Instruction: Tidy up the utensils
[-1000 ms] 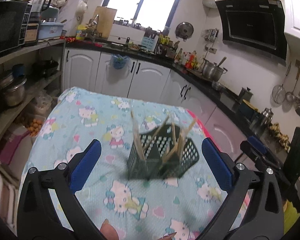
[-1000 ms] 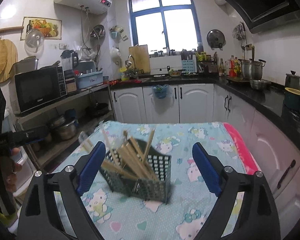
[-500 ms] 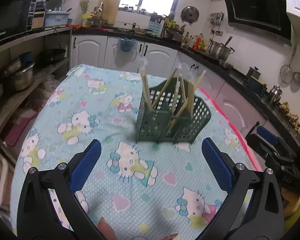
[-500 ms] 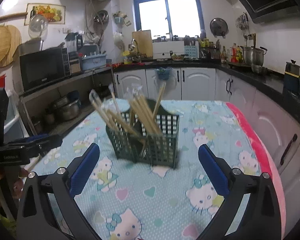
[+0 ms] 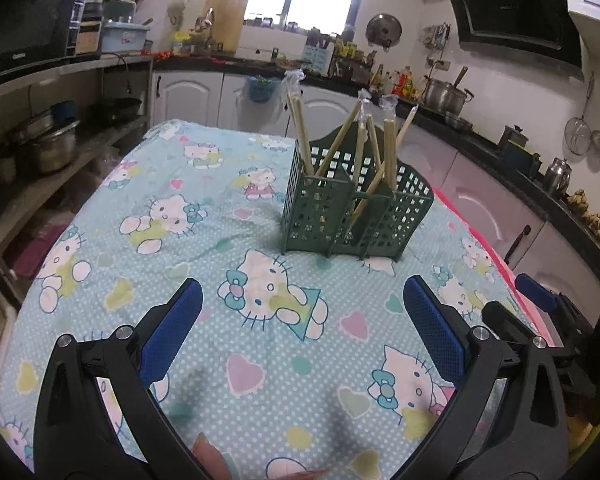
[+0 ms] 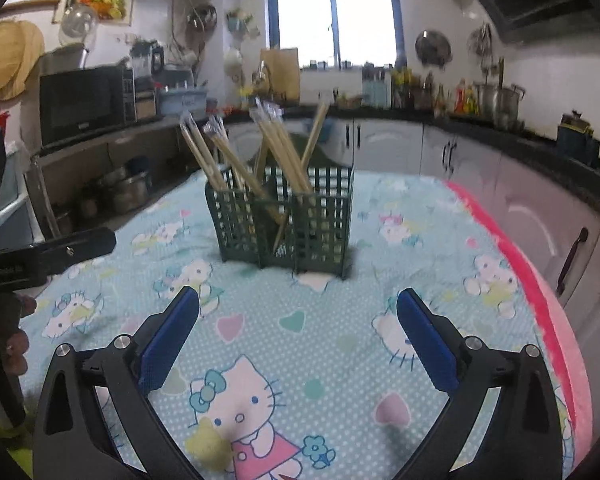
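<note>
A: What do the grippers hold?

B: Nothing. The left gripper (image 5: 300,316) hovers low over the cloth (image 5: 220,216) with its jaws spread wide and empty. The right gripper (image 6: 298,322) does likewise, jaws released, with only patterned cloth between the blue pads (image 6: 168,336).

A: And the utensils?

B: Farther out, all of them stand in the green caddy (image 5: 356,208), which rests upright on the cloth-covered counter, well apart from both grippers. The chopsticks (image 6: 276,152) lean at mixed angles across its compartments; some tips wear clear wrappers. No loose utensil shows on the cloth in either view.

A: So which step is this?

B: Probably the end of it, or a pause between placements. With both jaws empty and every stick in the caddy, the sorting looks nearly done.

A: What would the next move need?

B: If tidying goes on, a gripper must reach forward, close on one slanted stick near its top, and lift straight without tipping the light caddy. Beyond it lie the cabinets (image 5: 204,96) and window (image 6: 336,20).
</note>
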Demonstrator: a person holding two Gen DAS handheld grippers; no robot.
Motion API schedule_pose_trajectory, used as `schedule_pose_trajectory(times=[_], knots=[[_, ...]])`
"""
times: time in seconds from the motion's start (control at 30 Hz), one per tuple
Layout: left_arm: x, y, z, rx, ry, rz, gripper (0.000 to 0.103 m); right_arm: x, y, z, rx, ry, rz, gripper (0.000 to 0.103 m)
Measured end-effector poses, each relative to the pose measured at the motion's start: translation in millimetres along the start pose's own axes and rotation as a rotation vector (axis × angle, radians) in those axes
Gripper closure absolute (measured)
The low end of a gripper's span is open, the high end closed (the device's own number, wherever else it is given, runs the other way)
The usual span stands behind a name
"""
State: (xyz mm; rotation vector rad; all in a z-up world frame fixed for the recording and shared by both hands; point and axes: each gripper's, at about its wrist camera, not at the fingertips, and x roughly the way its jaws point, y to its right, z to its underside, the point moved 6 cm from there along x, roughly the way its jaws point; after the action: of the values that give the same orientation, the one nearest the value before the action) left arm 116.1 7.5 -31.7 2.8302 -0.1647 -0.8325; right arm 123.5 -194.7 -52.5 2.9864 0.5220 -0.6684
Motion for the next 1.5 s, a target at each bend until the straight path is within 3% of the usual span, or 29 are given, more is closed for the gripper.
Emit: schedule_pose_trajectory(times=[0.33, 0.43, 1.5], knots=[[-21.1, 5.5, -7.4, 0.032, 0.140, -0.018, 0.010, -23.5, 15.3, -14.3, 0.053, 0.155, 0.033, 0.006], [-23.0, 7.6, -7.0, 0.034, 0.150, -0.010, 0.010, -29.2, 17.7, -16.5, 0.062, 0.186, 0.043, 0.006], [-27.0, 8.9, -6.7, 0.037, 0.161, -0.001, 0.010, -29.1, 9.8, -12.5, 0.035, 0.185, 0.038, 0.006]])
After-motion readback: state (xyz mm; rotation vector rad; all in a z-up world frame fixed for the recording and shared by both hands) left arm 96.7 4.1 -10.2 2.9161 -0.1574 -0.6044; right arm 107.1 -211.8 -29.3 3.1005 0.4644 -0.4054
